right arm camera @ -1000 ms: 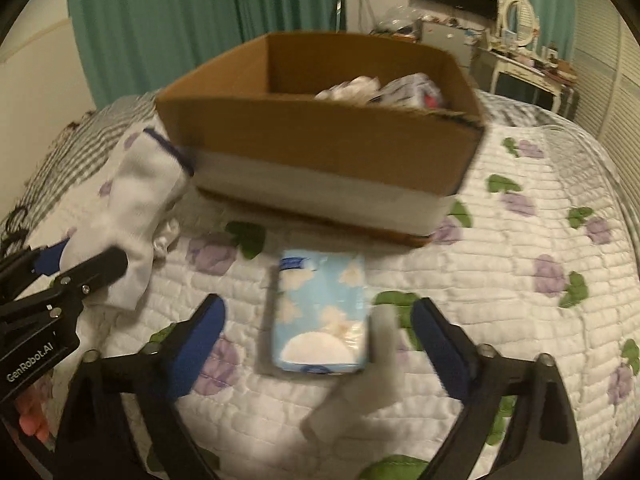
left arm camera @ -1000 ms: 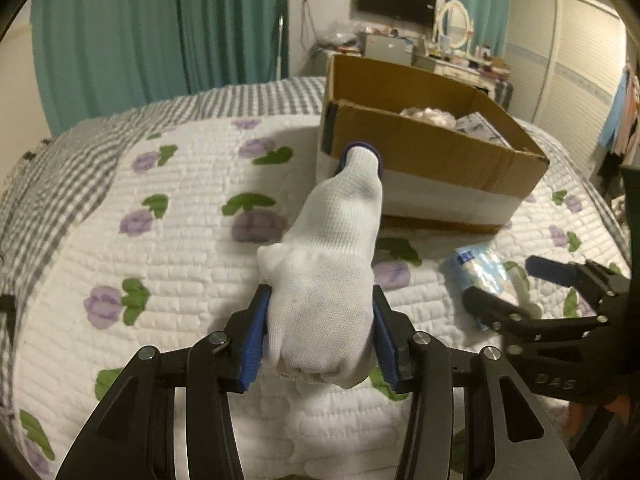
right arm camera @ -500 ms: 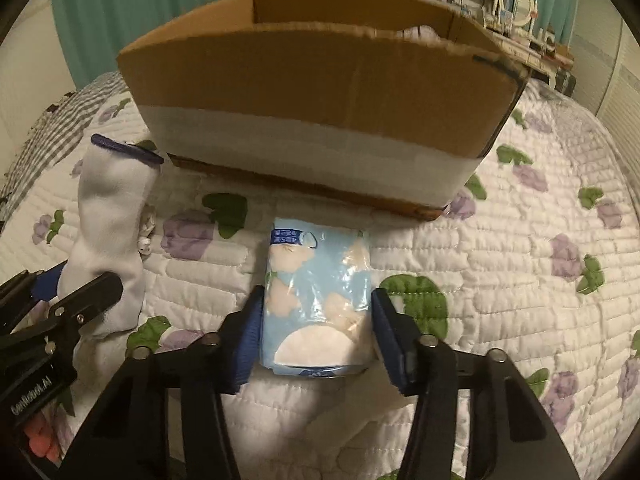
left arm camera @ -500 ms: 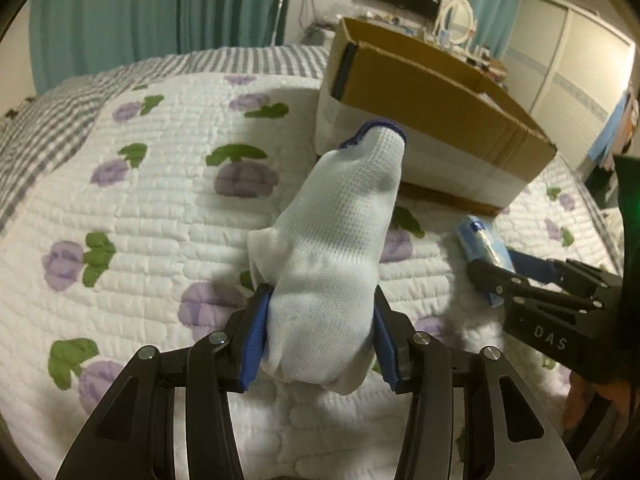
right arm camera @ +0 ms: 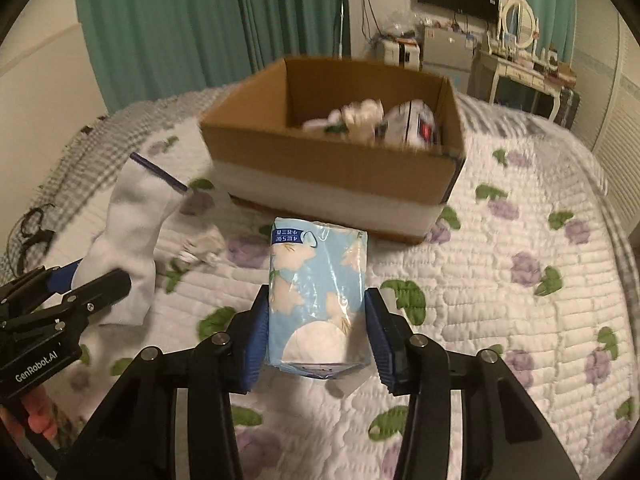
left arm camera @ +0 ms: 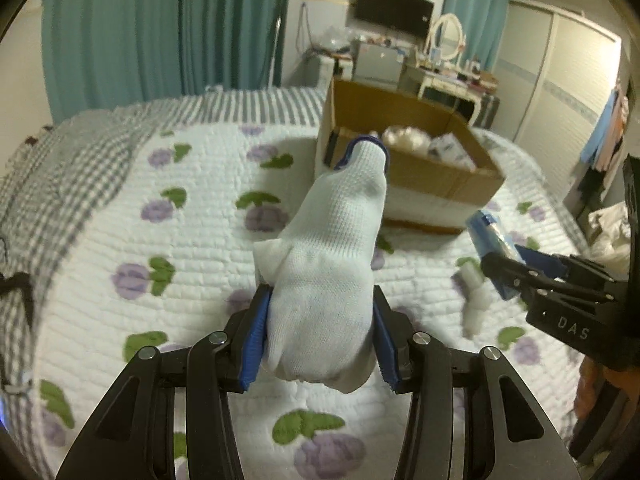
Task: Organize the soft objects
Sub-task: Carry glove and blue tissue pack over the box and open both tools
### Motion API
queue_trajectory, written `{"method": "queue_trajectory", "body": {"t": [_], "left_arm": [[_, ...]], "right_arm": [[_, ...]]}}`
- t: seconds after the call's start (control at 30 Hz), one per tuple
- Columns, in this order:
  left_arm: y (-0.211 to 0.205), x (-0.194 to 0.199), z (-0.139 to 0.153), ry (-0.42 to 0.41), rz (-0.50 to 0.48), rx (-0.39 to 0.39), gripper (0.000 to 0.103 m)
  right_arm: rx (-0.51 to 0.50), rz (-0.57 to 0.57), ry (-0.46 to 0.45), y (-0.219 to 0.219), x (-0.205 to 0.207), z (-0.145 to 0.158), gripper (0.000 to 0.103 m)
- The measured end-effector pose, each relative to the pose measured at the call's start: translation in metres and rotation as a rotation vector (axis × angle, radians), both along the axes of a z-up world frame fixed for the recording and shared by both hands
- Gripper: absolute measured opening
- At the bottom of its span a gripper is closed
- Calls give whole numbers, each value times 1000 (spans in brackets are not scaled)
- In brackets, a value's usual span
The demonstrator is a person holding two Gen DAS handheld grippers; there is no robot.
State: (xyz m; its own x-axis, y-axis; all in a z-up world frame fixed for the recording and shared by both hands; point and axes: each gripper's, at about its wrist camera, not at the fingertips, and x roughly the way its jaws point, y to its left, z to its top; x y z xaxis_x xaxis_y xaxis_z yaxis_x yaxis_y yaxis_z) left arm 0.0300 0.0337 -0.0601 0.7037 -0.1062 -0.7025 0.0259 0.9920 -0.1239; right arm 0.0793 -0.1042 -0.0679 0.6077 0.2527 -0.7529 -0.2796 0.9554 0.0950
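Note:
My left gripper (left arm camera: 318,338) is shut on a white knit glove (left arm camera: 332,264) with a blue cuff, held above the quilt; the glove also shows in the right wrist view (right arm camera: 132,236). My right gripper (right arm camera: 316,330) is shut on a light blue tissue pack (right arm camera: 318,292), lifted off the bed; the pack shows at the right of the left wrist view (left arm camera: 490,236). An open cardboard box (right arm camera: 332,168) stands ahead on the bed, with white soft items and a tissue pack inside; it also shows in the left wrist view (left arm camera: 436,176).
A small white crumpled item (right arm camera: 202,246) lies on the floral quilt (right arm camera: 520,280) left of the box; it also shows in the left wrist view (left arm camera: 476,300). Teal curtains (right arm camera: 200,28), a dresser with mirror (right arm camera: 520,60) and a wardrobe stand behind the bed.
My right gripper closed on the tissue pack and lifted it off the quilt. Both grippers rose, so the box interior shows again. The left gripper kept hold of the glove.

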Motion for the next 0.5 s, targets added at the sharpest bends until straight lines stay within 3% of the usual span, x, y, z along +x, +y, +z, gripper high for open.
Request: {"method": "queue_trajectory", "body": {"t": [0.5], "left_arm": [[-16, -21, 113, -203, -37, 69, 46]], "right_arm": [[1, 51, -225, 10, -53, 130, 45]]}}
